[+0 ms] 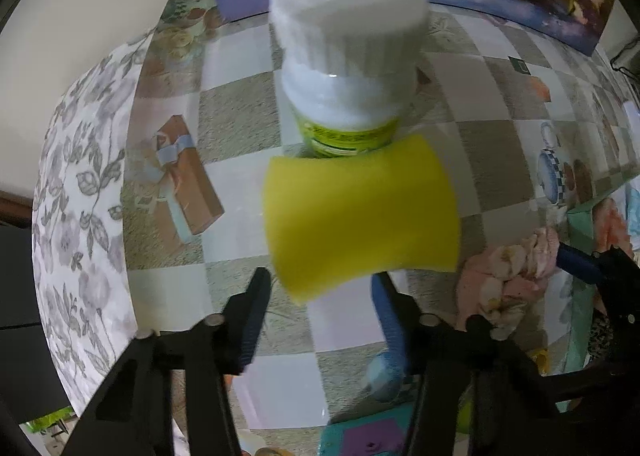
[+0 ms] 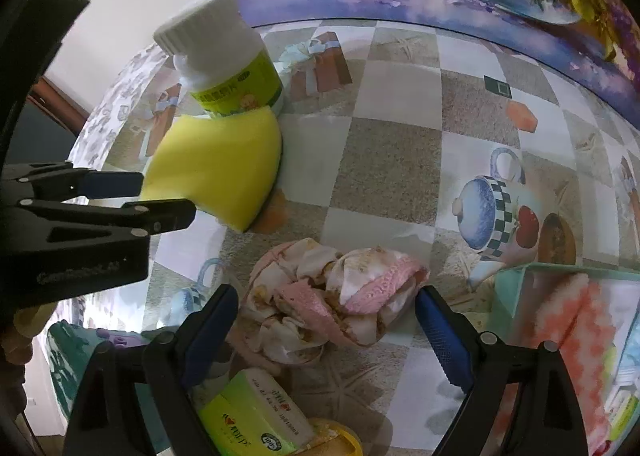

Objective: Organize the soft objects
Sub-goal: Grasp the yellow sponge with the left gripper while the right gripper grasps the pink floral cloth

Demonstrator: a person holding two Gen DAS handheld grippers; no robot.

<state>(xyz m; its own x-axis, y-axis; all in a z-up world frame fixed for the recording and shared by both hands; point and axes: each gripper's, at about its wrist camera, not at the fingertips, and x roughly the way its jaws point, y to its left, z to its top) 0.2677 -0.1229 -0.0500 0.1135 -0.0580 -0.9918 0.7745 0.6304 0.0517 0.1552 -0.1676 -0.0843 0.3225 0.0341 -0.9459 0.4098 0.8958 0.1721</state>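
Sponge [image 1: 360, 212] hides the bottle's [image 1: 346, 56] base, seemingly touching it

You can't see the bottle's [image 1: 347, 68] bottom, the sponge [image 1: 360, 216] hides it | bottle looks blurry | green box [image 2: 256, 420] is cut off at the edge

Faint embossed lettering on the black plastic left gripper body [image 2: 86, 268] is too blurred to read. The print on the near green-and-white cardboard box [image 2: 256, 412] and on the white-capped plastic bottle's green label [image 2: 240, 92] is also illegible.
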